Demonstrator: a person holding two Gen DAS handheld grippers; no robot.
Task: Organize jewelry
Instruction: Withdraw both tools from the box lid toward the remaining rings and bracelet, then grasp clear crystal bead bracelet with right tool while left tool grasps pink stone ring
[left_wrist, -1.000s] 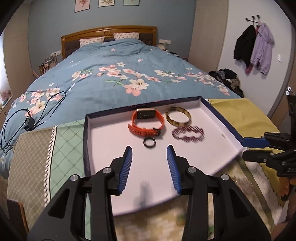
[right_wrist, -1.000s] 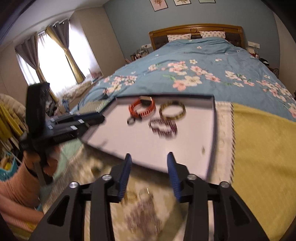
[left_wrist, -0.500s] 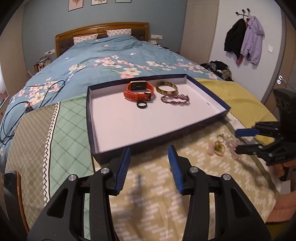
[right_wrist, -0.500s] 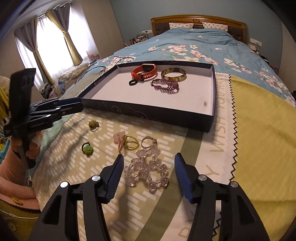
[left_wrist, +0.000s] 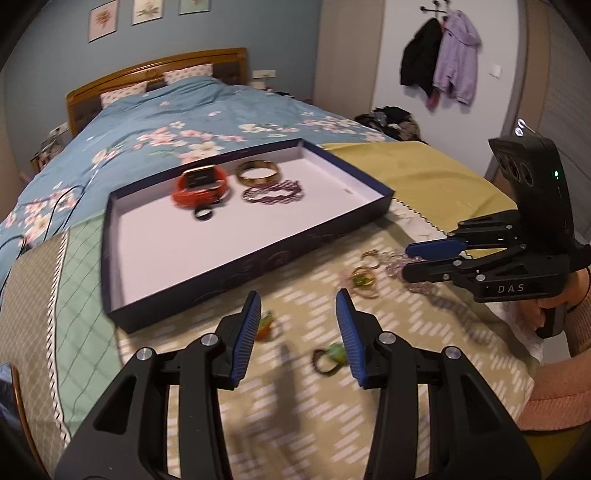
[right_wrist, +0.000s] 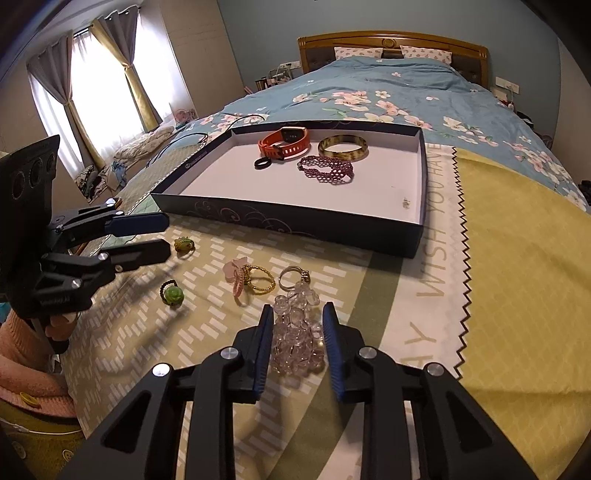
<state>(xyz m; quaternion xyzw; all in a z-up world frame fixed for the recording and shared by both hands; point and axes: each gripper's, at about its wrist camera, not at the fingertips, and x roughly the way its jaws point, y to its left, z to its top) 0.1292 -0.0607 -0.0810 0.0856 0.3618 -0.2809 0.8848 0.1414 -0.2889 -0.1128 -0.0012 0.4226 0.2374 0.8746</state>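
The bed (right_wrist: 406, 92) is taking up the whole back of the room, and the blanket (right_wrist: 517, 258) spread over its foot is carrying everything. The tray (right_wrist: 295, 221) is sitting at 12 o'clock from the right claw, already holding the watch (right_wrist: 286, 142), bangle (right_wrist: 342, 147), purple bracelet (right_wrist: 327, 170) and a black ring (right_wrist: 263, 163).

The right claw (right_wrist: 297, 345) has just been closing on the crystal bracelet (right_wrist: 295, 332), which is lying on the blanket right between the pads. They look like they're touching or about to touch the beads, but I wouldn't call it a firm grip yet. The left claw (left_wrist: 298, 334) is hanging apart and empty, with the green ring (left_wrist: 332, 354) near its right pad and a yellow-green ring (left_wrist: 264, 325) at about 11 o'clock.

What's worrying me: round slick beads on soft fabric. If the pads are only catching a few beads, the strand could squirt out or dangle and drop on the way to the tray. The silver ring (right_wrist: 293, 276) is touching the strand's far end, so it could get dragged along too.
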